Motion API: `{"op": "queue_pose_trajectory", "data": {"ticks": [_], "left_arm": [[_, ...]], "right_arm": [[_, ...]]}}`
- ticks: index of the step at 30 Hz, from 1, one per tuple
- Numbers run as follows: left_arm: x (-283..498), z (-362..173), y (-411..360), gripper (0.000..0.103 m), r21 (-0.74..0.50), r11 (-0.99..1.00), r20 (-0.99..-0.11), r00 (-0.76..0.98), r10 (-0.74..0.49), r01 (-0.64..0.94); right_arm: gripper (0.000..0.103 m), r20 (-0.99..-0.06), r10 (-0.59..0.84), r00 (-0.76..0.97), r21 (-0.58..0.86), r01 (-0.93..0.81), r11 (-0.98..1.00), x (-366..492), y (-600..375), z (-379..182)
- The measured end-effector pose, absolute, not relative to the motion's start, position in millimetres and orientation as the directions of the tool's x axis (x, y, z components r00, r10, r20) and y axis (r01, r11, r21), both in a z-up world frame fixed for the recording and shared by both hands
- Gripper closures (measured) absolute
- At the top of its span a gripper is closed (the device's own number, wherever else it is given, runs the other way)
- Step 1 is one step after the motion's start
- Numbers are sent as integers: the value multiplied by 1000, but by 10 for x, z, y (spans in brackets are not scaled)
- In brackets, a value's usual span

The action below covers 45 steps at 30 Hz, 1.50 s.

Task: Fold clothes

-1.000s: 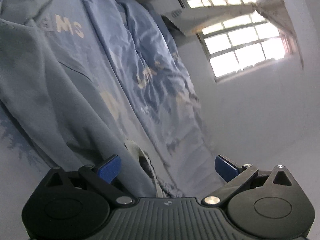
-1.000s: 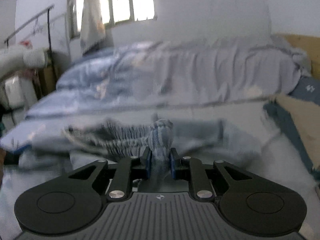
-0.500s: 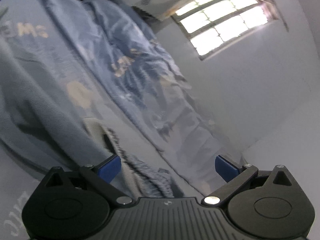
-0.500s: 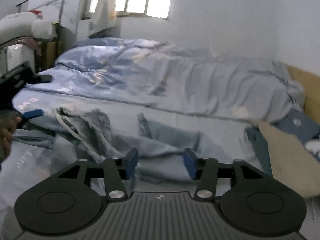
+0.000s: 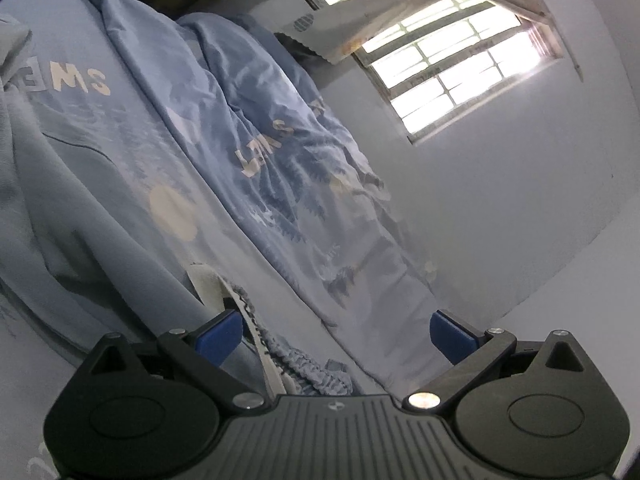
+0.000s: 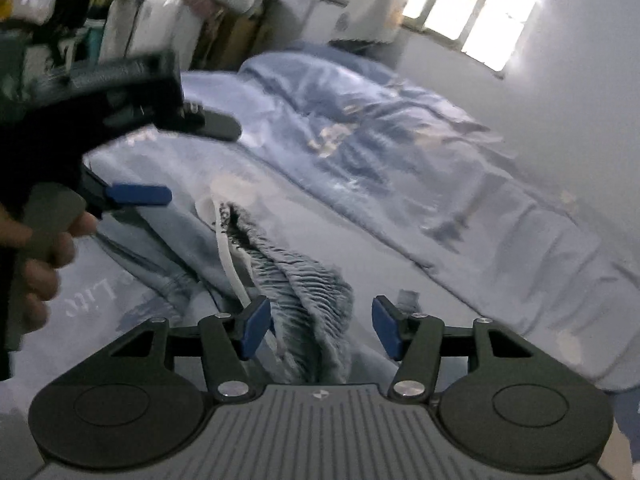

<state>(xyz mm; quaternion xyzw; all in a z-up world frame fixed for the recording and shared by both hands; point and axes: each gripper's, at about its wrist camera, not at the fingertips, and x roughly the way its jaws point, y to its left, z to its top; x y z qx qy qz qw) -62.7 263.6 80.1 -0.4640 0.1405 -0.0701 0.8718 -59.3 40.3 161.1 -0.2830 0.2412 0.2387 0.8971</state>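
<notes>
Your left gripper (image 5: 338, 334) has its blue pads spread wide, with nothing clamped between them. Low in the left wrist frame, the gathered elastic waistband (image 5: 304, 368) of the blue garment lies between the fingers, nearer the left pad (image 5: 219, 334), and a pale drawstring (image 5: 256, 340) runs just beside that pad. Whether cloth and pad touch cannot be told. The rest of the garment (image 5: 80, 208) spreads up the left side of the frame over the bedsheet (image 5: 168, 132), which carries pale lettering and a cream dot. A rumpled blue duvet (image 5: 288, 152) runs through the centre, and a barred window (image 5: 452, 72) glows at upper right.

Your right gripper (image 6: 320, 330) is also parted, though less widely, and grips nothing. In the right wrist frame the ribbed waistband (image 6: 304, 280) droops from mid-frame down into the gap between its pads, sitting closer to the left one, with the white drawstring (image 6: 230, 256) beside it. At the left edge of that frame your left hand (image 6: 36, 256) holds the other gripper (image 6: 138, 194), one blue finger pointing toward the upper end of the waistband. The duvet (image 6: 400, 152) fills the right half, slightly blurred.
</notes>
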Motion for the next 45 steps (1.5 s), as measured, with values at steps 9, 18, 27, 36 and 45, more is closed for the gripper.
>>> {"op": "queue_pose_trajectory", "data": {"ticks": [9, 18, 27, 36, 45], "left_arm": [[-645, 786, 2778, 0, -852, 523, -177, 951, -252, -20], [-662, 774, 2832, 0, -862, 507, -176, 952, -249, -27], [-686, 759, 2901, 0, -870, 492, -174, 955, -242, -34], [-682, 693, 3002, 0, -910, 413, -135, 958, -253, -19], [-573, 750, 2791, 0, -921, 368, -32, 920, -392, 125]], "right_arm": [[45, -628, 172, 759, -505, -565, 653, -280, 670, 1242], [46, -645, 135, 752, -498, -548, 672, -113, 722, 1189], [68, -692, 149, 706, -377, -530, 760, 266, 824, 1102], [83, -617, 287, 732, -29, -386, 922, 425, 283, 1387], [83, -483, 384, 787, -39, -458, 888, -71, 263, 1826]]}}
